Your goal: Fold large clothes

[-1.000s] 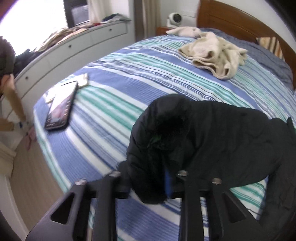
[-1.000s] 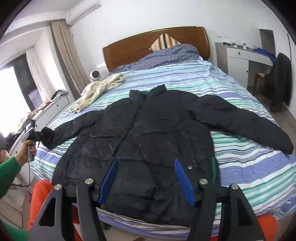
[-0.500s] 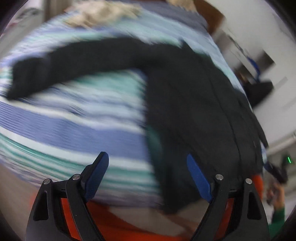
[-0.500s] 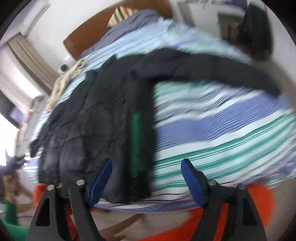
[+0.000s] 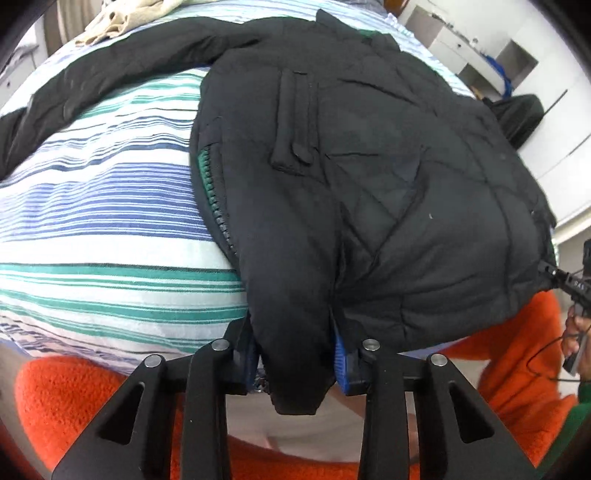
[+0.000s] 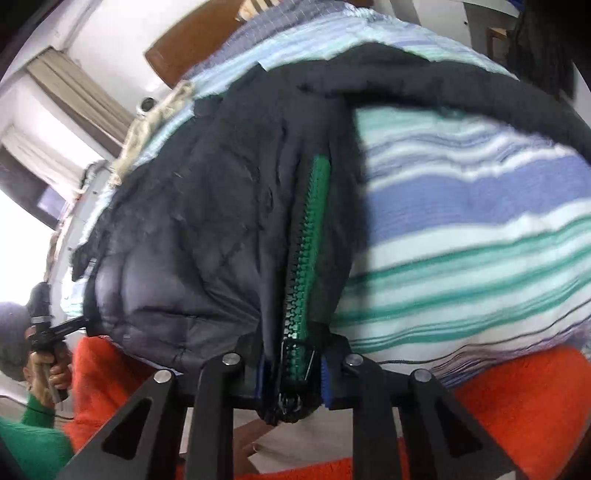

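A black quilted jacket [image 5: 369,155] with a green zipper lies spread on the striped bed, sleeves out to both sides. In the left wrist view my left gripper [image 5: 295,362] is closing on the jacket's bottom hem at its left corner, blue pads pressed against the bunched fabric. In the right wrist view the same jacket [image 6: 192,229] hangs over the bed's edge, and my right gripper [image 6: 291,373] is closing on the hem's other corner, right at the foot of the green zipper [image 6: 306,258]. The pads squeeze the fabric and the zipper end.
The striped blue, green and white bedcover [image 5: 92,221] fills the bed. A beige garment [image 5: 122,14] lies near the head end. An orange blanket [image 6: 524,406] hangs below the bed's edge. White cabinets [image 5: 480,48] stand beyond the bed.
Both grippers dropped from above the bed to the jacket's bottom hem and went from wide open to clamped on the fabric. The left one swung over from the sleeve end.
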{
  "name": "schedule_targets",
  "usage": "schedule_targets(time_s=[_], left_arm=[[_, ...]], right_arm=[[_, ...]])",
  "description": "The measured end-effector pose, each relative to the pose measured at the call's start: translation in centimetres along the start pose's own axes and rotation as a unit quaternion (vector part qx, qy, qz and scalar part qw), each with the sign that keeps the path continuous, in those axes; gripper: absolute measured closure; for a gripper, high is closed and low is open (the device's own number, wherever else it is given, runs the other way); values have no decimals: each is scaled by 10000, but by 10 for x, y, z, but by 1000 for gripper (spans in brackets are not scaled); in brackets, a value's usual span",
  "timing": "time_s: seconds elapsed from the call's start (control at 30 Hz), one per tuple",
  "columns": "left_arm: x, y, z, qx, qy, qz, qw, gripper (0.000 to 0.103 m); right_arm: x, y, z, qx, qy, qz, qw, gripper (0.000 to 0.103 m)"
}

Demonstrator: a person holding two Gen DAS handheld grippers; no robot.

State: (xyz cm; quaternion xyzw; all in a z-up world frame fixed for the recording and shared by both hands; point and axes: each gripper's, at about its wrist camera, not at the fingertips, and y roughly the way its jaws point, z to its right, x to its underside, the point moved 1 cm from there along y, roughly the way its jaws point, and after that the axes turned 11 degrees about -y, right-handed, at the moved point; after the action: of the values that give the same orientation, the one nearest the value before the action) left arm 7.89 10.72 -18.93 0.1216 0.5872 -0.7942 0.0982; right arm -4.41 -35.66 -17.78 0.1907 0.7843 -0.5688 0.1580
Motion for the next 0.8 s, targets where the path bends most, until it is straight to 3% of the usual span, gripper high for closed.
schedule_targets(time_s=[0.03,0.1,0.17,0.23,0.37,0.5,0.6,0.67,0.8], left_arm=[[4,-4,5,-72,60,46,9999,66],[6,-15,11,-305,211,223,9991,50],[9,-32,13,-518,281,440,9973,33],[8,-53,16,-562,274,744,9953,24],[-1,-94,22,-603,119,1458,9874,5],[-18,-124,34,-635,190,2258,9719,3],[-28,-129,53,-783,464,2668,9594,3],[-32,-127,63,-663,478,2722,9587,3],[-32,-103,72,-240,288,2518,9670,3]], right_arm=[[1,4,-2,102,-16,44,9999,79],[-1,1,-5,232,-119,91,9996,74],[-1,-7,-7,345,-212,123,9991,65],[-4,-20,-7,453,-218,249,9984,50],[-17,-58,-6,955,-323,793,9917,49],[-33,-95,-18,1738,-601,1420,9726,48],[-43,-115,-22,1807,-742,1709,9657,48],[-47,-124,-21,1582,-647,1878,9672,48],[-51,-130,-17,1218,-383,2196,9672,48]])
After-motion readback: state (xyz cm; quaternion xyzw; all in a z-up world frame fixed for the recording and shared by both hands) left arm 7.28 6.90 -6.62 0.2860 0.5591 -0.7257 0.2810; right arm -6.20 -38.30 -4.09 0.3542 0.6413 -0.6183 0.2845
